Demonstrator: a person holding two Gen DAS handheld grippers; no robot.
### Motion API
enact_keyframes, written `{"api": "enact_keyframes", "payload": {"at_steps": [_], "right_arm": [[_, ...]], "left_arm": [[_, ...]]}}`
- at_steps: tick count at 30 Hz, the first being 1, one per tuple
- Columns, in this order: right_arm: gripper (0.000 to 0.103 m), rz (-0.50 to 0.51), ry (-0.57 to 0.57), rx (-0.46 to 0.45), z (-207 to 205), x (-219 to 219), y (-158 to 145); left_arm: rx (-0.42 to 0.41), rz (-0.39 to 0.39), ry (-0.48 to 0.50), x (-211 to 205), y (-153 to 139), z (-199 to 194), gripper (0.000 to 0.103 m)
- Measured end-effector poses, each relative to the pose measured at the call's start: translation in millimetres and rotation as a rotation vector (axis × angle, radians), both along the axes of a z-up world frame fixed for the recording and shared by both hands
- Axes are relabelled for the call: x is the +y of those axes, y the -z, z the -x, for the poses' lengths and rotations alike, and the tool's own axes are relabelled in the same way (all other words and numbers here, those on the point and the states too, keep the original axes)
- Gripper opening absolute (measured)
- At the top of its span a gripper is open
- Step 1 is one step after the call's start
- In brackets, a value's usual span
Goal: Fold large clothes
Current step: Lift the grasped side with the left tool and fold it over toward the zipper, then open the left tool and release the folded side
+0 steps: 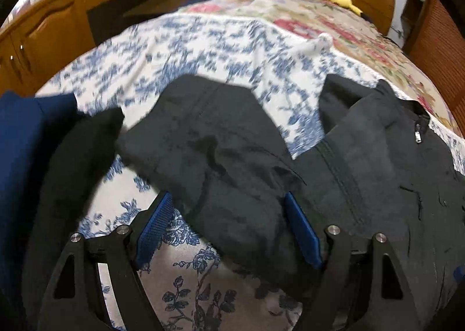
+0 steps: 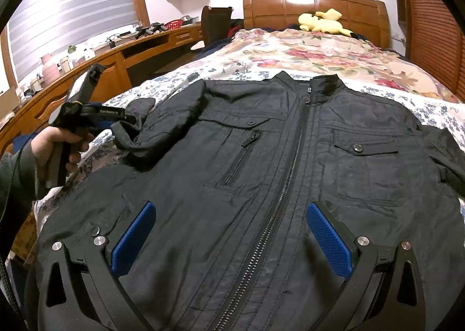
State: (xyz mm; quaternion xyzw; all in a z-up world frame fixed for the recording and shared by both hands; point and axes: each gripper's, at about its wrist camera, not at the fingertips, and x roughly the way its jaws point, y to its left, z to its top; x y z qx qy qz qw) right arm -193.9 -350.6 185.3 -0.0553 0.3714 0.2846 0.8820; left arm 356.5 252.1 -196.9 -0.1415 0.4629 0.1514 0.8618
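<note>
Both claws stood open; the left claw point(image 1: 228, 226) straddled the jacket point(image 2: 290, 171) sleeve point(image 1: 209, 150) and should pinch the cuff squarely

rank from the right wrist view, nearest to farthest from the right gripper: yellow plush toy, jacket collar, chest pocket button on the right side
1. chest pocket button, right of the zip, nearest the right gripper.
2. jacket collar, top of the jacket.
3. yellow plush toy, by the headboard.

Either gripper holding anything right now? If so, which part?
Nothing is held. The left gripper is open, with the black zip-up jacket's sleeve lying between its pads, unclamped. The right gripper is open over the jacket's front.
</note>
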Motion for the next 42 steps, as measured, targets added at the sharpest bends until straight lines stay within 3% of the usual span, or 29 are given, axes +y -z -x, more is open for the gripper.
{"api": "enact_keyframes", "payload": {"at_steps": [6, 7, 8, 9, 10, 11, 13, 20, 28, 35, 42], "right_arm": [[0.103, 0.001, -0.002, 0.005, 0.2, -0.3, 0.0], [0.103, 0.001, -0.003, 0.005, 0.5, -0.1, -0.4], [0.103, 0.002, -0.002, 0.005, 0.8, 0.0, -0.8], [0.103, 0.003, -0.003, 0.004, 1.2, 0.0, -1.6], [0.103, 0.003, -0.004, 0.004, 2.0, 0.7, -2.0], [0.103, 0.003, -0.006, 0.002, 3.0, 0.7, -3.1], [0.103, 0.004, -0.008, -0.002, 5.1, 0.4, -4.9], [0.103, 0.013, 0.011, -0.059, 21.8, -9.4, -20.7], [0.103, 0.004, 0.079, -0.093, 34.6, -39.5, -28.1], [0.103, -0.005, 0.171, -0.101, 42.1, -71.4, -37.2], [0.103, 0.023, 0.193, -0.114, 60.8, -78.1, -42.1]], "left_arm": [[0.003, 0.042, -0.002, 2.8, 9.6, -5.2, 0.08], [-0.002, 0.04, 0.009, 1.9, 8.6, -5.9, 0.074], [-0.014, 0.035, 0.025, 0.6, 6.5, -5.8, 0.056], [-0.025, 0.034, 0.036, -0.6, 3.8, -5.4, 0.046], [-0.038, 0.029, 0.041, -3.2, -1.1, -4.0, 0.027], [-0.044, 0.016, 0.043, -5.1, -5.5, -3.4, 0.015], [-0.065, -0.043, 0.057, -15.9, -19.6, -1.3, 0.01], [-0.242, -0.142, 0.172, -77.2, -91.1, 20.9, 0.008], [-0.349, -0.174, 0.334, -160.0, -146.6, 49.5, 0.008], [-0.391, -0.17, 0.449, -221.0, -159.3, 70.2, 0.008], [-0.37, -0.148, 0.486, -249.4, -136.8, 94.1, 0.01]]}}
